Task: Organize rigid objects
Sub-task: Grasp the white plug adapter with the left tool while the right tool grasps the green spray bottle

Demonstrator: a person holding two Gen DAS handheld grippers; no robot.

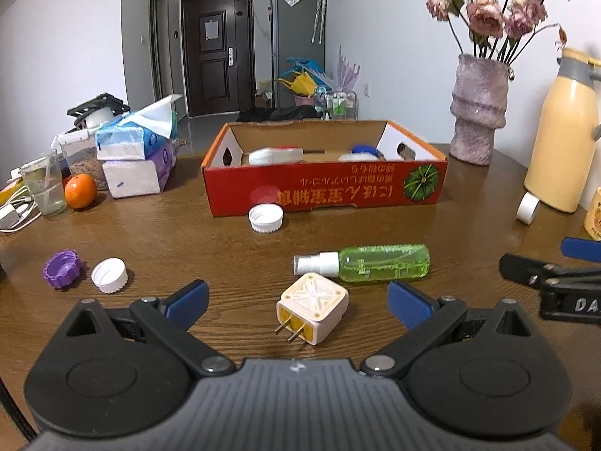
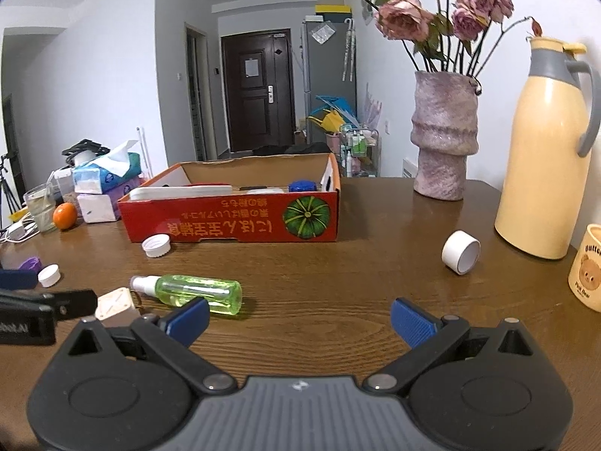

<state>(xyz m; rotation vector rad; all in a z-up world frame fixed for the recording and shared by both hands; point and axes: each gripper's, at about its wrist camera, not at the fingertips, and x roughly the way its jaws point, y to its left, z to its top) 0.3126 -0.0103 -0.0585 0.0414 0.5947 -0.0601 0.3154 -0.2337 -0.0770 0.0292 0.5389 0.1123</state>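
Note:
A red cardboard box (image 1: 323,188) (image 2: 233,218) stands mid-table with white items and a blue cap inside. A cream plug adapter (image 1: 311,308) (image 2: 114,304) lies between the fingers of my open left gripper (image 1: 298,300). A green spray bottle (image 1: 364,263) (image 2: 191,293) lies just beyond it. White caps (image 1: 266,218) (image 1: 109,275) and a purple cap (image 1: 62,268) lie loose. A white tape roll (image 2: 461,252) (image 1: 527,207) lies to the right. My right gripper (image 2: 300,319) is open and empty over bare table.
Tissue packs (image 1: 135,150), a glass (image 1: 43,188) and an orange (image 1: 80,190) crowd the left. A vase of flowers (image 2: 443,135), a yellow thermos (image 2: 544,150) and a bear mug (image 2: 588,267) stand at the right edge.

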